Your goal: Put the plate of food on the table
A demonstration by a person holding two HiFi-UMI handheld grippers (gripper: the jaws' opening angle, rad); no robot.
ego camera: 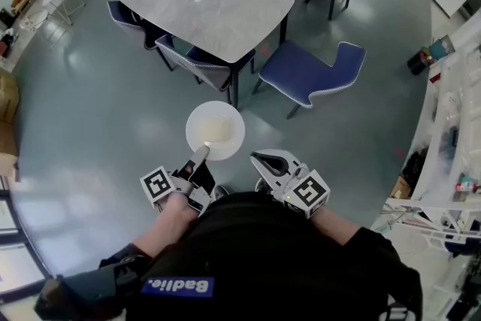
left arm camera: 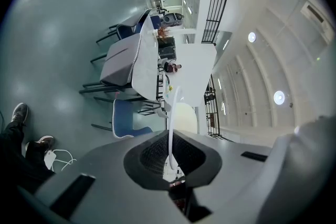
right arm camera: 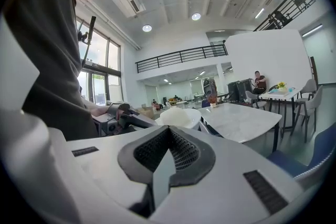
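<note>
Here's the person standing on the open floor with both grippers out in front of the body, side by side and close to level. The left gripper (left arm camera: 170, 157) is rolled onto its side, so its jaws stack one over the other. They are clenched on the near rim of the white plate (ego camera: 197, 120), and the rim runs edge-on between the dark pads (left arm camera: 152, 152). The bare left hand (ego camera: 176, 201) is wrapped around the handle just behind the marker cube.

The plate juts straight out past the left fingertips, flat and in the air over the floor. A pale mound of food (ego camera: 217, 131) sits at its middle, beyond the pads.

The right gripper (ego camera: 257, 156) hangs just beside the left one, a touch to the plate's right, and its tip is near the rim but apart from it. Its jaws are pressed together with nothing between them. A dark sleeve covers the arm behind it.

The grey table (ego camera: 207, 4) lies farther ahead of both sets of fingertips, past the plate's far rim. A blue chair (ego camera: 308, 75) stands ahead and to the right of the right fingers.
</note>
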